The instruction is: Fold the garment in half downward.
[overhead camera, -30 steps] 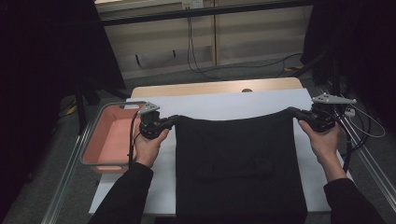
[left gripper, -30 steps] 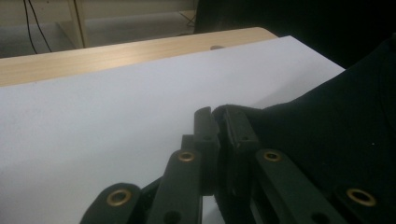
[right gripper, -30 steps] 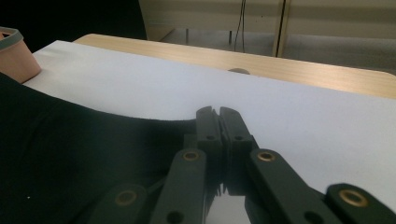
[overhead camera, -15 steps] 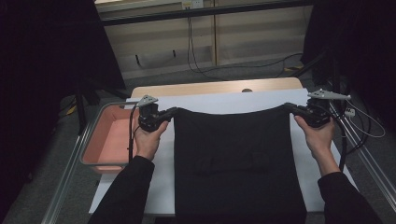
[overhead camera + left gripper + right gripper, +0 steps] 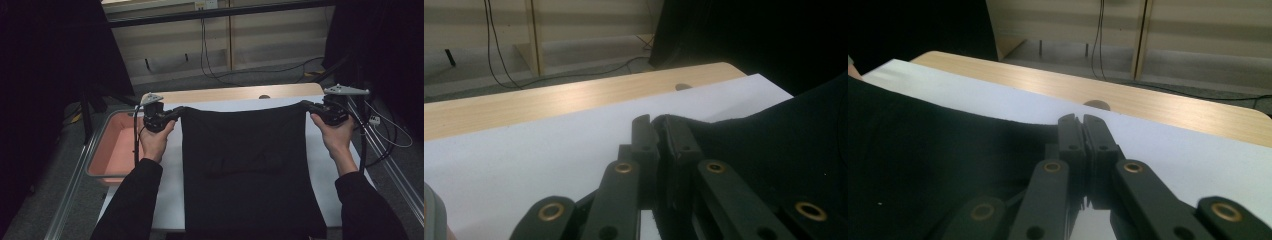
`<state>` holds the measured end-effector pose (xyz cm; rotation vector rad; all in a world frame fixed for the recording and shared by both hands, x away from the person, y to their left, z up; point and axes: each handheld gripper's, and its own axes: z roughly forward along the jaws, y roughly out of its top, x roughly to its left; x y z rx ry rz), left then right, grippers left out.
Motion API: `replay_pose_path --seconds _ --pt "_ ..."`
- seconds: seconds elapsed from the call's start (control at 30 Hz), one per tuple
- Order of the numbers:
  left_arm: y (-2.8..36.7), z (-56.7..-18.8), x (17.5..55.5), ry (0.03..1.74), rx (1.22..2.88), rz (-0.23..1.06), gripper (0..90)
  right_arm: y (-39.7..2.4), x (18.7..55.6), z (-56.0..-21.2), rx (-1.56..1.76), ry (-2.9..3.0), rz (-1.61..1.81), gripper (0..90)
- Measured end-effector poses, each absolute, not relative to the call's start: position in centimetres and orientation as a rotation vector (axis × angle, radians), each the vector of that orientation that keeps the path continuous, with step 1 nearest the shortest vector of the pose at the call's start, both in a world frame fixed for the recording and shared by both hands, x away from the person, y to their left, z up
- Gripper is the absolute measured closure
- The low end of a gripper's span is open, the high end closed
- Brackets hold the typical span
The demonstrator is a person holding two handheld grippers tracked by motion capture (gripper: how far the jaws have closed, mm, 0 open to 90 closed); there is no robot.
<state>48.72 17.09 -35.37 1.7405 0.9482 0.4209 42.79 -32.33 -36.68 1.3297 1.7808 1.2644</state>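
One black cloth [image 5: 250, 170], two claws, left claw [image 5: 176, 113] and right claw [image 5: 306, 105] each pinching a corner

The black cloth [image 5: 250, 165] is a soft, matt fabric that gives back almost no light. Under it lies a white sheet [image 5: 170, 180], smooth and matt like paper or thin foam. The table [image 5: 235, 93] shows pale wood with a fine grain and a slight sheen. The pink tray [image 5: 112, 150] looks like smooth plastic, set in a dull grey metal frame. The left gripper [image 5: 655, 125] has matt black plastic links with shiny brass-coloured rivets, as does the right gripper [image 5: 1080, 122].
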Motion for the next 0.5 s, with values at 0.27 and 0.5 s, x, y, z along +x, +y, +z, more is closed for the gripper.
replay_pose_path --seconds 0.27,0.5 --pt "17.2 -35.2 50.2 0.957 1.732 0.414 84.8 -32.1 44.2 -36.0 1.329 1.788 1.245 87.5" --pt "17.1 -35.7 51.4 0.973 1.733 0.406 84.8 -32.3 45.6 -36.1 1.357 1.781 1.241 87.5"
